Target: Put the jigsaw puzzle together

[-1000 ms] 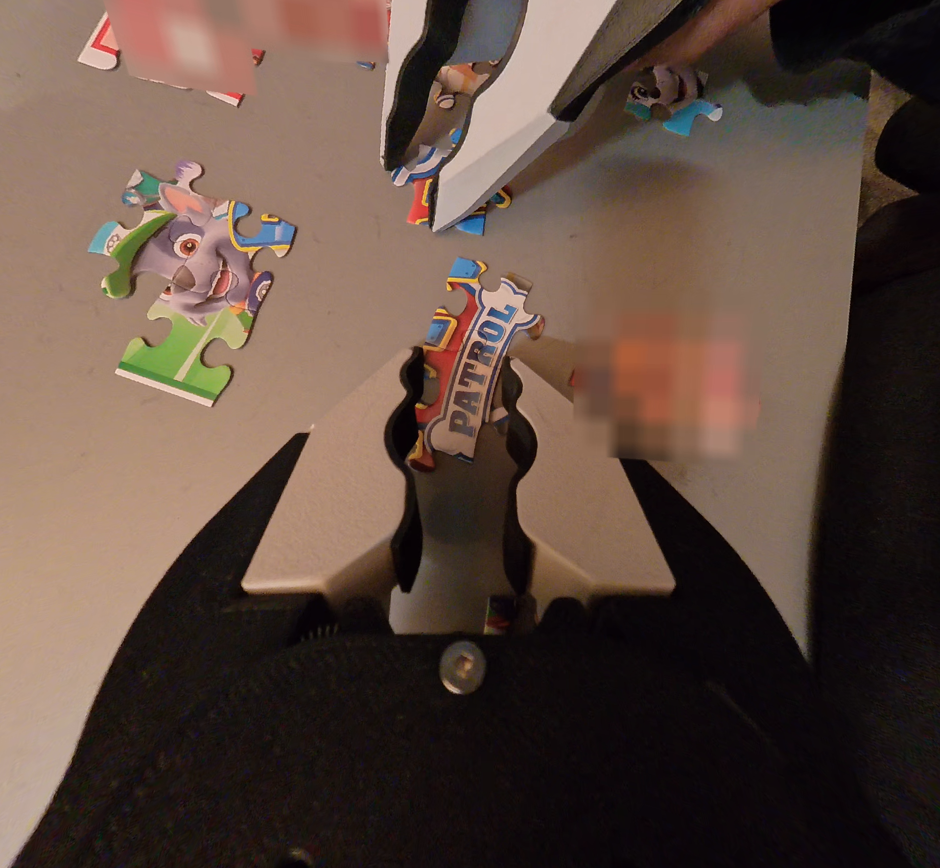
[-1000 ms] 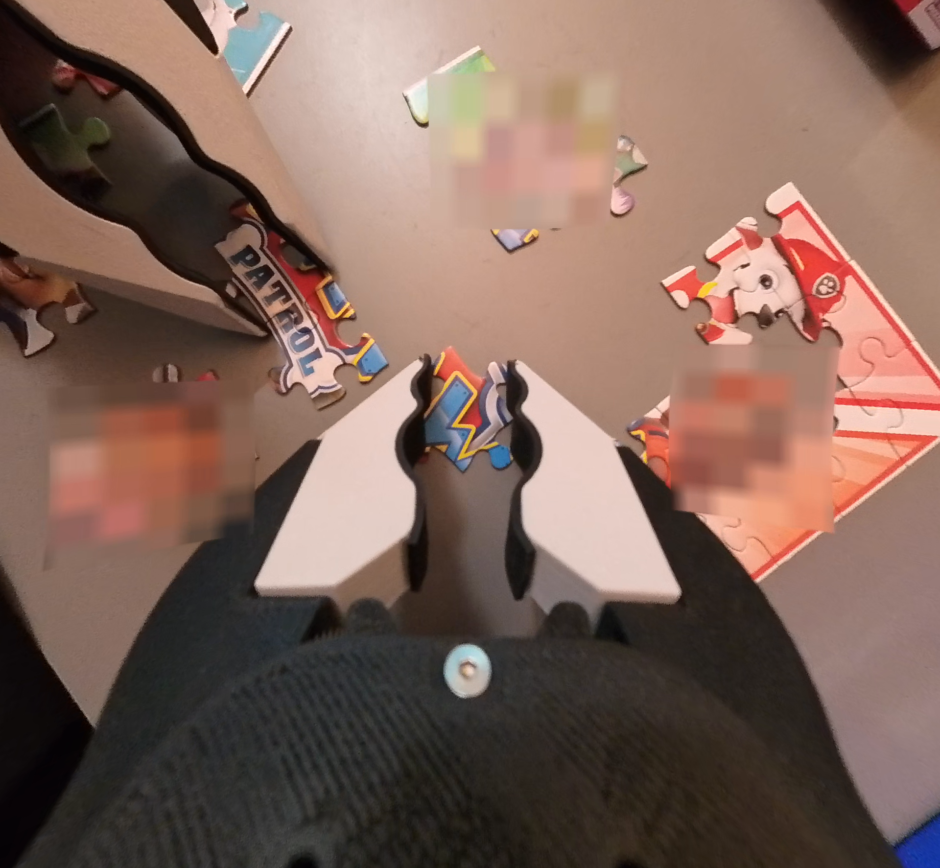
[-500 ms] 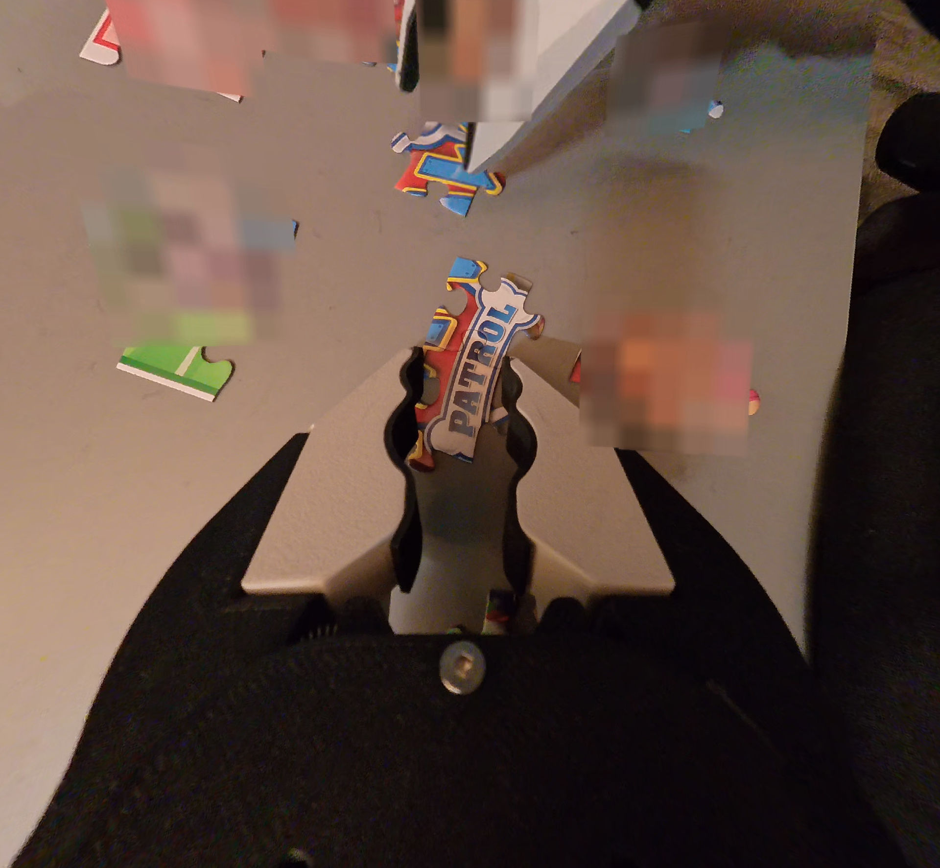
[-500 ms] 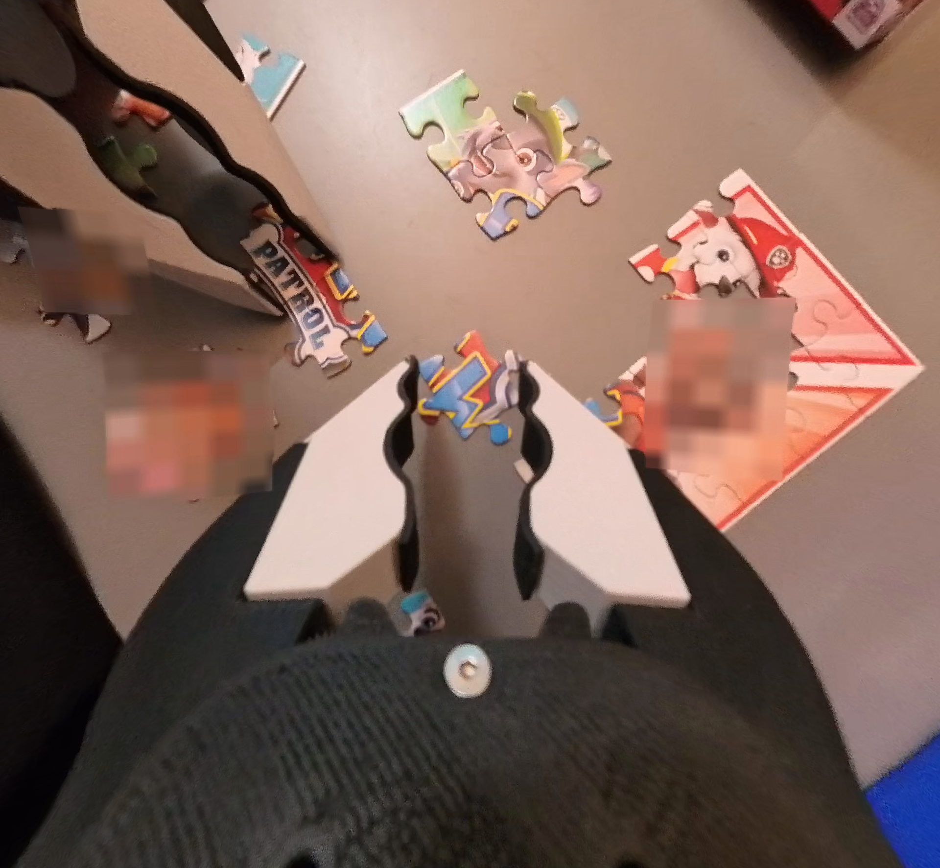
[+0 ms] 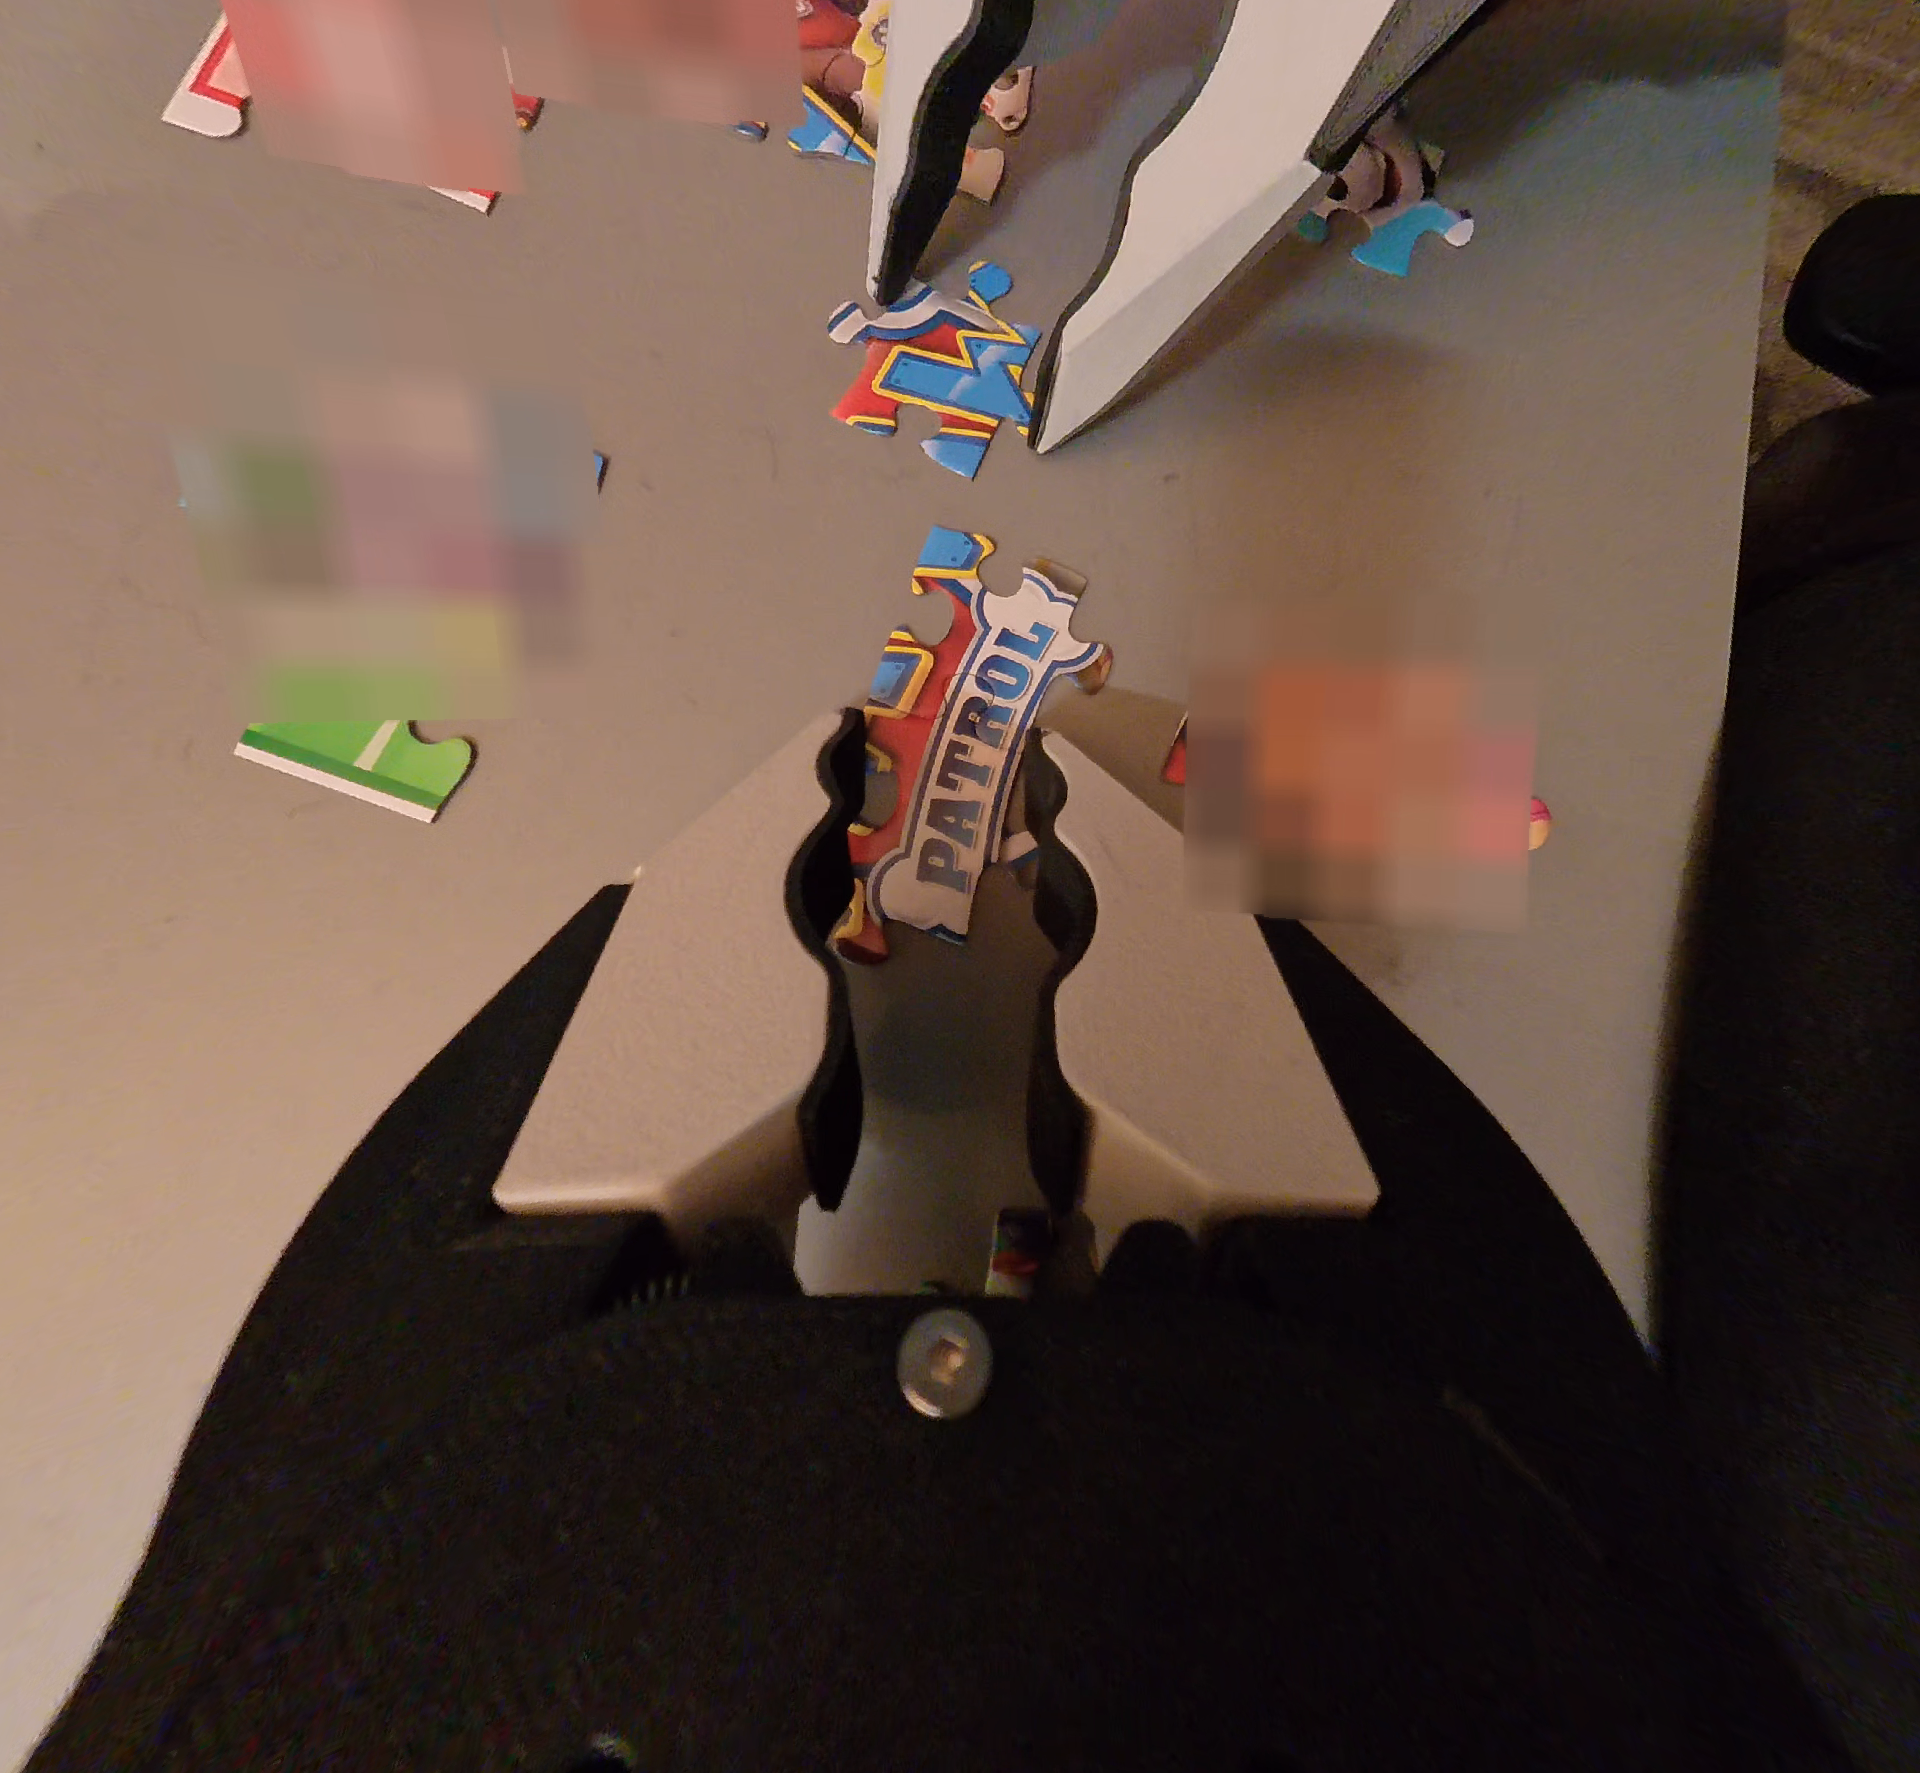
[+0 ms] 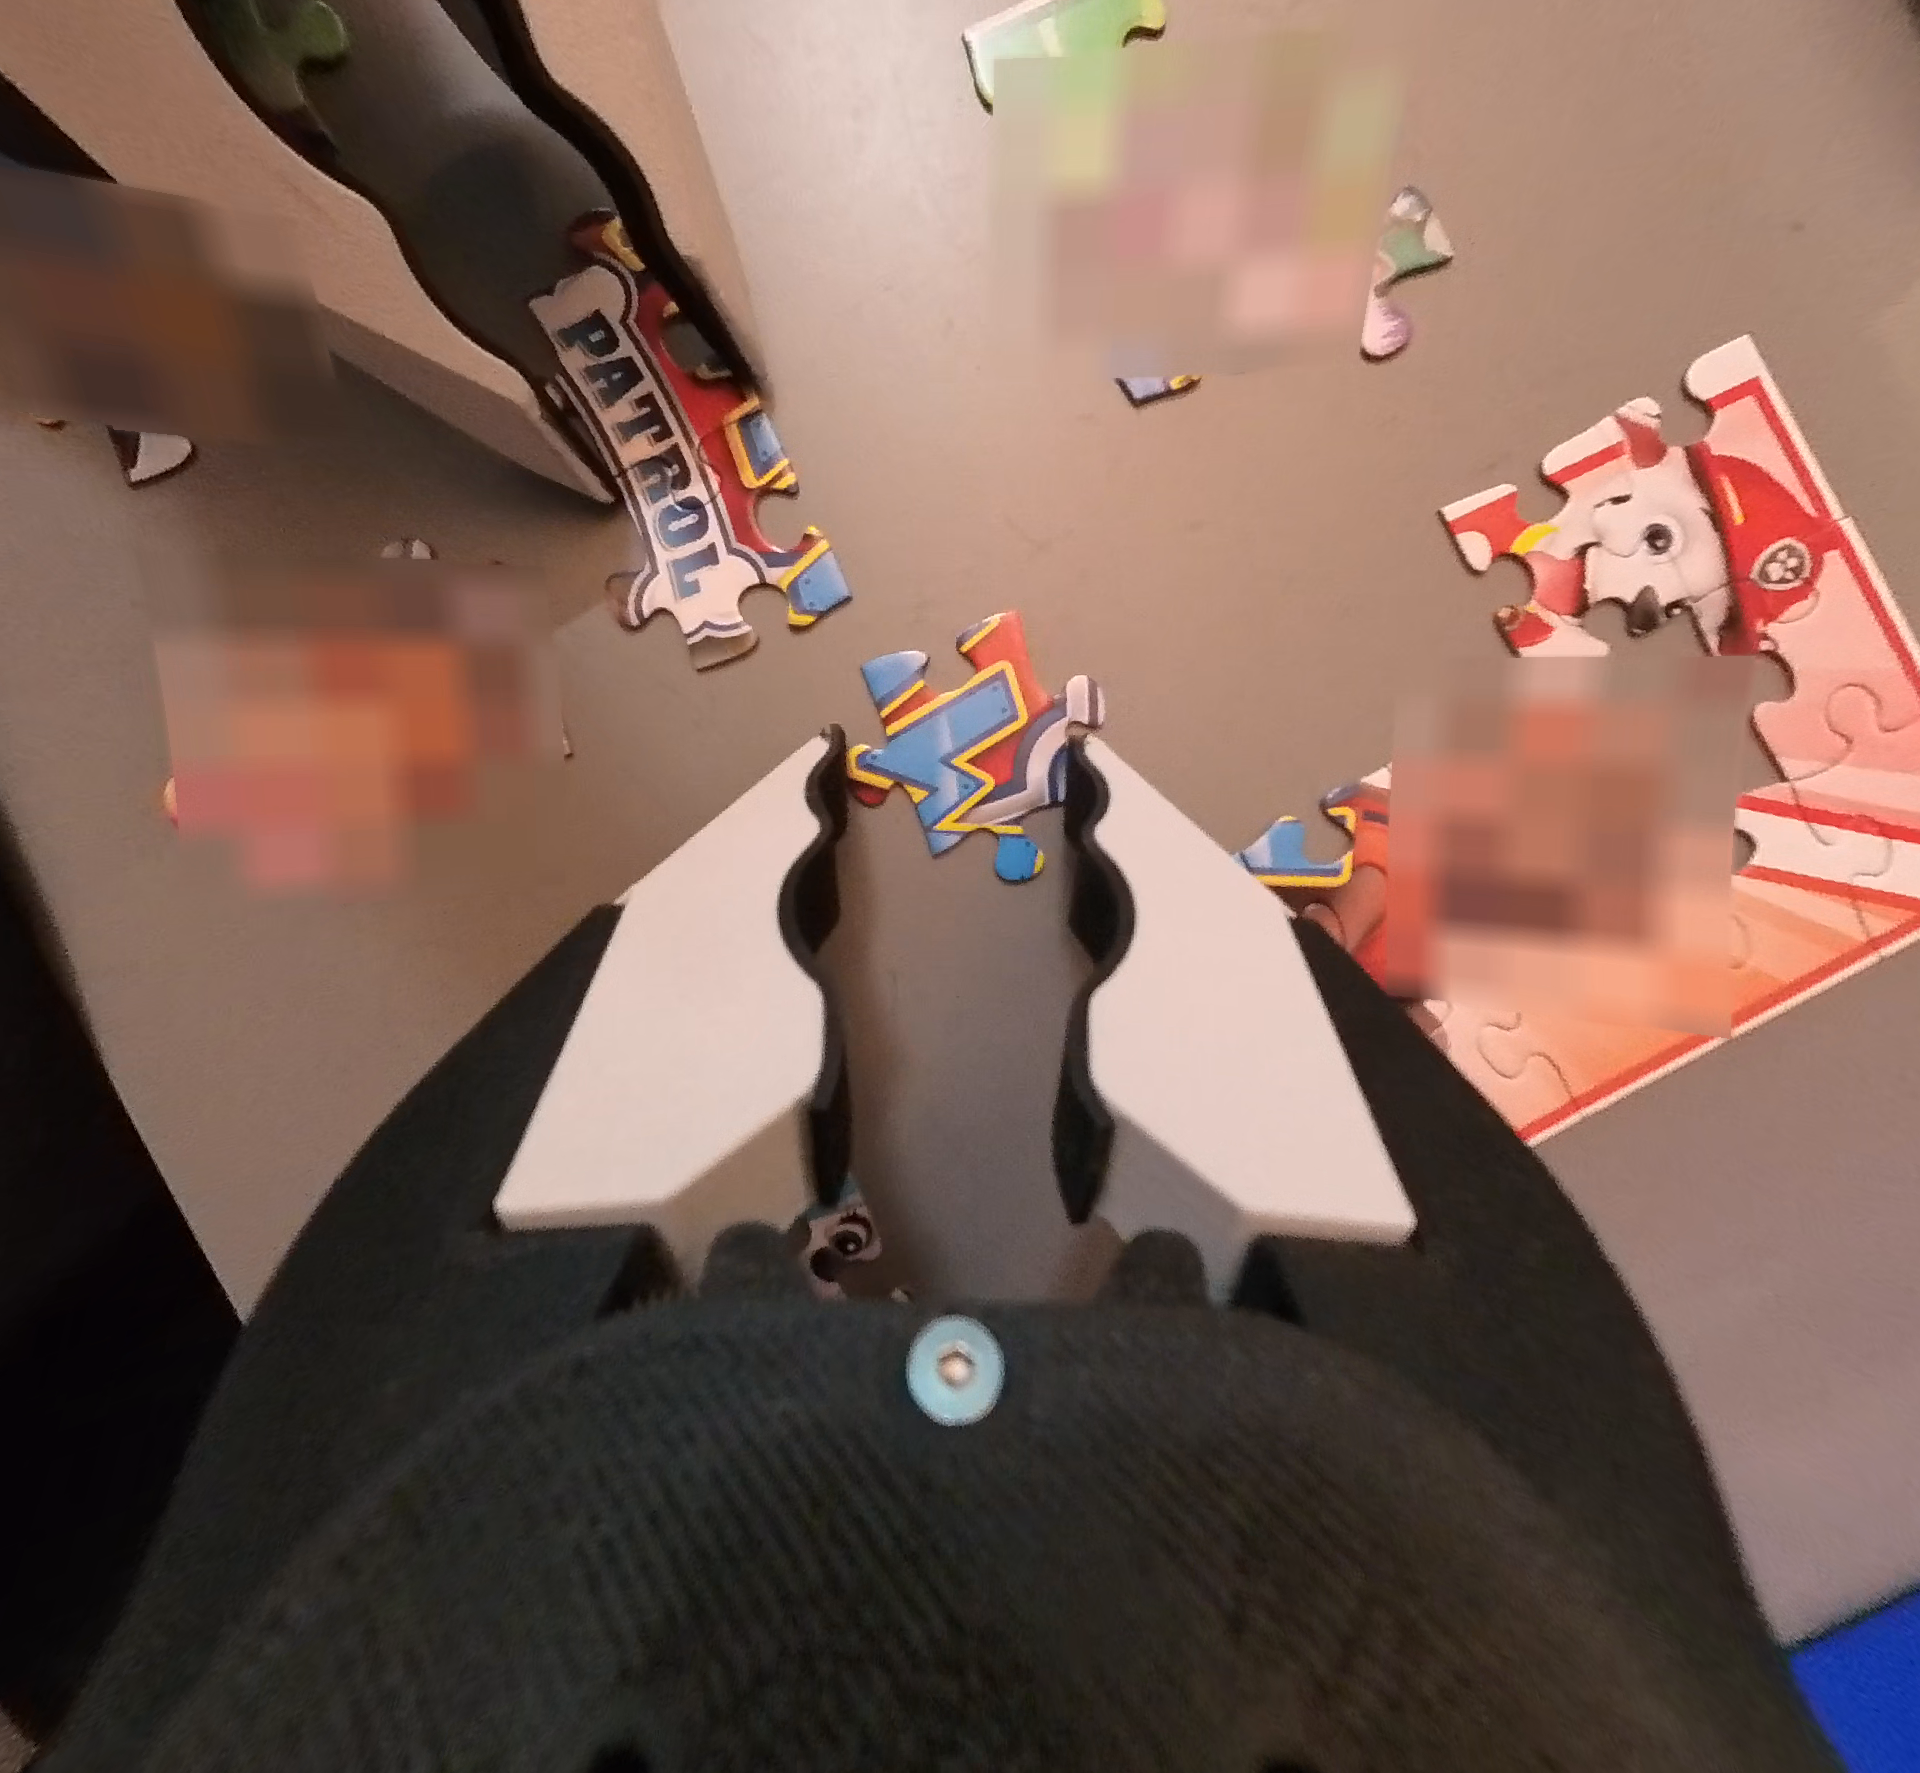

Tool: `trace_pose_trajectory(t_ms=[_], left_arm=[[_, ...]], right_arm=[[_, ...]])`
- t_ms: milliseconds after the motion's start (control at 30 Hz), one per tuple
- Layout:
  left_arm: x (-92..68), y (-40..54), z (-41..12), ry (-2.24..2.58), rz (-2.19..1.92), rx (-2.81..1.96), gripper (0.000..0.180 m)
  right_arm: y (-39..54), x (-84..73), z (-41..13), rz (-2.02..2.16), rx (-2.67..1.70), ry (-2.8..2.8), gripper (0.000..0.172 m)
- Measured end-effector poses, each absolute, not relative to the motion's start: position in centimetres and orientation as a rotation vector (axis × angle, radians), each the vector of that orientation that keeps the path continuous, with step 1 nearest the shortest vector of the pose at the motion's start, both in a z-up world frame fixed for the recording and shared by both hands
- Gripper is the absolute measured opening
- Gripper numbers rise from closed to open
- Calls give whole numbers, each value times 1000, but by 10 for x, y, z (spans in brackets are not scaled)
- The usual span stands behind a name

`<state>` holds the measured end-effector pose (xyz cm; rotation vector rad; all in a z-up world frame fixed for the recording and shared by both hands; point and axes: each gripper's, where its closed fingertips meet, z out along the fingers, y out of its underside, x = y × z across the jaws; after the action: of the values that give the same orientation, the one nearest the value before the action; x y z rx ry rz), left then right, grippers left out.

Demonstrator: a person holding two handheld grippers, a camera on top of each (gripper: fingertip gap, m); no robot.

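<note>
Loose puzzle piece [image 6: 966, 767] between fingers [image 6: 727, 944], near table edge [image 5: 1714, 684].

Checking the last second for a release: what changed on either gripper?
The right gripper opened and let go of the blue-and-red puzzle piece, which now lies flat on the grey table between its spread fingers. The left gripper did not move and stays closed on the lettered two-piece strip. The loose pieces and the assembled red-bordered section are unchanged.
</note>
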<state>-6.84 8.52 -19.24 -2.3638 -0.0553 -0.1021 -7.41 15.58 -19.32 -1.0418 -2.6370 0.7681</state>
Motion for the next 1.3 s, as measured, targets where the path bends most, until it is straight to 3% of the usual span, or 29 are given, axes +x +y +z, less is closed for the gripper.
trace_pose_trajectory(t_ms=[467, 533, 567, 1067, 1300], left_arm=[[-68, 85, -193, -50, -96, -2369, 27], [-68, 85, -193, -50, -97, -2369, 27], [-68, 85, -193, -49, -98, -2368, 27], [-68, 86, -193, -40, -96, -2366, 27], [-68, 86, -192, -47, -97, -2364, 27]], right_arm=[[146, -73, -190, 841, -1055, -2631, 40], [142, -76, -184, 894, -1044, -2616, 24], [139, -76, -181, 926, -1043, -2612, 24], [175, -105, -190, 784, -1124, -2564, 64], [155, -101, -193, 727, -1069, -2638, 38]])
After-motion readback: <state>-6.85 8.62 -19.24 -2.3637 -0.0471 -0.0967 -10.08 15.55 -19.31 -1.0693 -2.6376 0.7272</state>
